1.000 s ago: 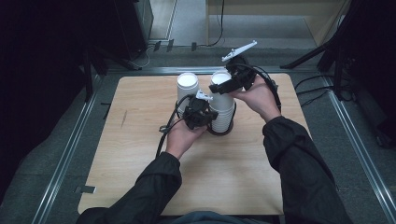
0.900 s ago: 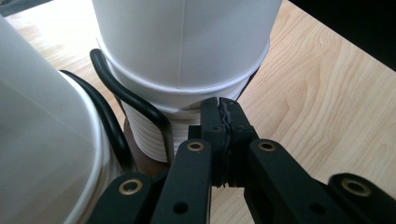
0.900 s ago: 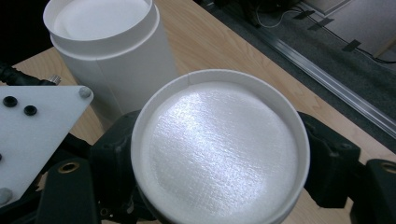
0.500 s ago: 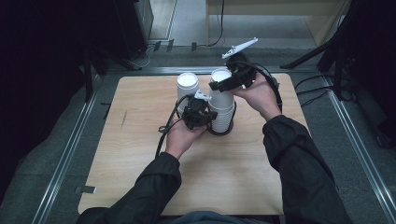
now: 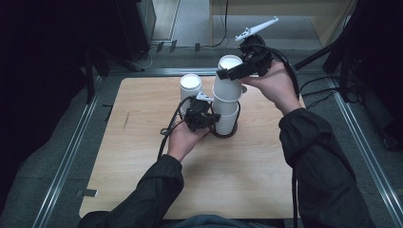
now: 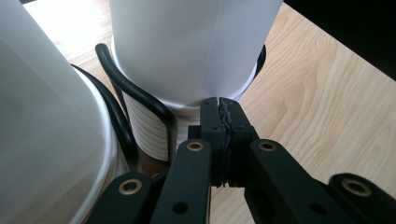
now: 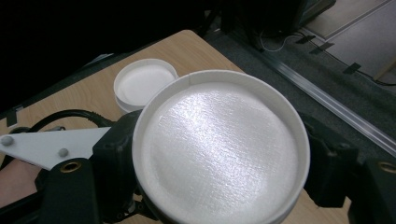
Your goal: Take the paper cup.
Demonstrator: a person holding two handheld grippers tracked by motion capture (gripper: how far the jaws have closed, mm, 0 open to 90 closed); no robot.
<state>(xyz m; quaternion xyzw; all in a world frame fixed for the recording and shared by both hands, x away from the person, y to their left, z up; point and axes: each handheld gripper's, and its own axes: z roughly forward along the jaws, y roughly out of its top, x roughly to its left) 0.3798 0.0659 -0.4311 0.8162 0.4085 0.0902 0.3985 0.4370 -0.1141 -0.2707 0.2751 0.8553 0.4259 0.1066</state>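
With my right tongs (image 5: 233, 72) clamped around the top paper cup (image 5: 227, 80), I lift straight up while my left tongs (image 5: 211, 118), closed at the rims, steady the nested stack (image 5: 227, 119) on the desk (image 5: 142, 137).

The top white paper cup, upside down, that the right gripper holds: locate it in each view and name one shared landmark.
High view: the top white paper cup sits upper centre, on the stack of white cups, right gripper at its side.
Left gripper view: its white wall fills the upper centre, above the shut jaws.
Right gripper view: its round base faces the camera, centre.
Shared landmark: the second, separate white cup.
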